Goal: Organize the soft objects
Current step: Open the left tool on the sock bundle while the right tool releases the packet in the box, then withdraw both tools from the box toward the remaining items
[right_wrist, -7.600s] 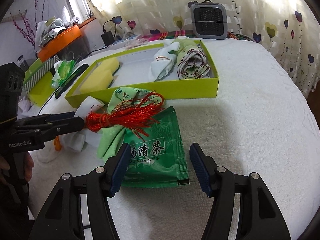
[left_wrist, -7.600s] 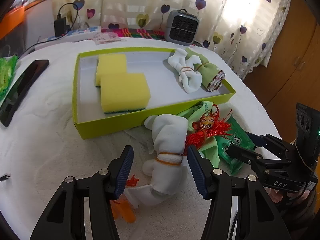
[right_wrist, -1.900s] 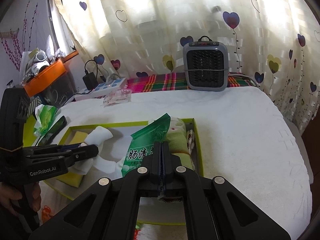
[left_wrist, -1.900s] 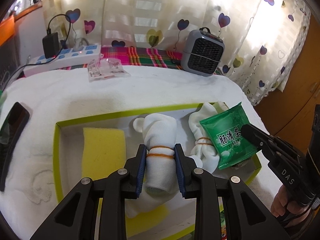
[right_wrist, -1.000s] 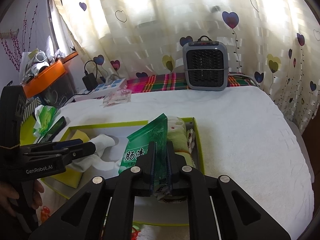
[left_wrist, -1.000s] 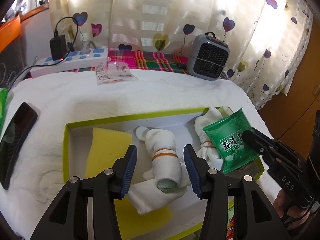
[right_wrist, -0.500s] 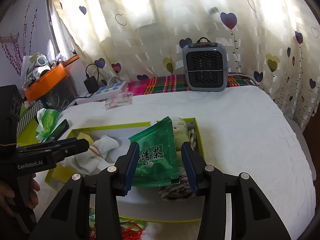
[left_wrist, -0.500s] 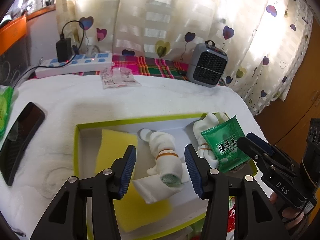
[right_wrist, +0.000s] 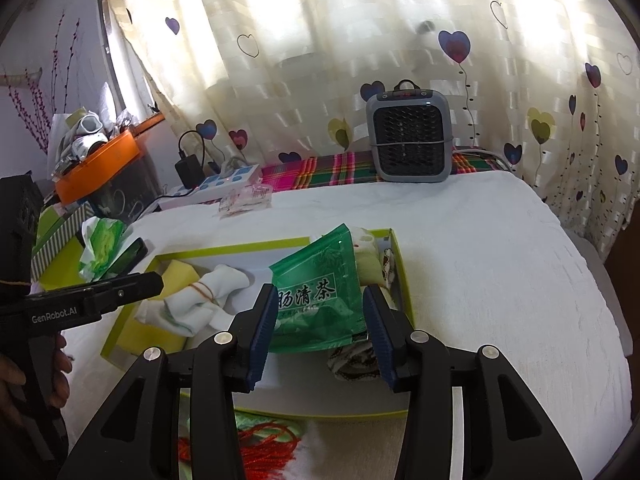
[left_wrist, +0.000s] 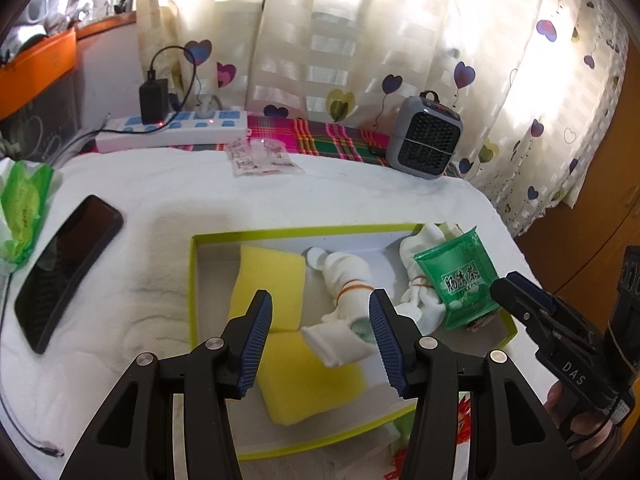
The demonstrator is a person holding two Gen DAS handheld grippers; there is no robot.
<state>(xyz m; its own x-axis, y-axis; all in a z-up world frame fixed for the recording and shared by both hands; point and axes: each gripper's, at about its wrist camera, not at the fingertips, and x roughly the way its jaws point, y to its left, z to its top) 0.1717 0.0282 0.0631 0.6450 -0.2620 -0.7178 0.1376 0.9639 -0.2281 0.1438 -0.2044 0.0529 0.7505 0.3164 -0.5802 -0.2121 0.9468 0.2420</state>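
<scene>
A lime-green box sits on the white towel-covered table. It holds two yellow sponges, a white sock bundle tied with a rubber band, a second sock bundle and a green tea packet leaning on rolled cloths at the box's right end. My left gripper is open and empty above the sock bundle. My right gripper is open, its fingers either side of the green packet, which rests in the box.
A red tassel on green cloth lies in front of the box. A black phone and a green tissue pack lie at the left. A grey fan heater, a power strip and small sachets stand at the back.
Both grippers have opened: the left let go of the white sock bundle in the box, the right let go of the green packet. Both have drawn back and up.
</scene>
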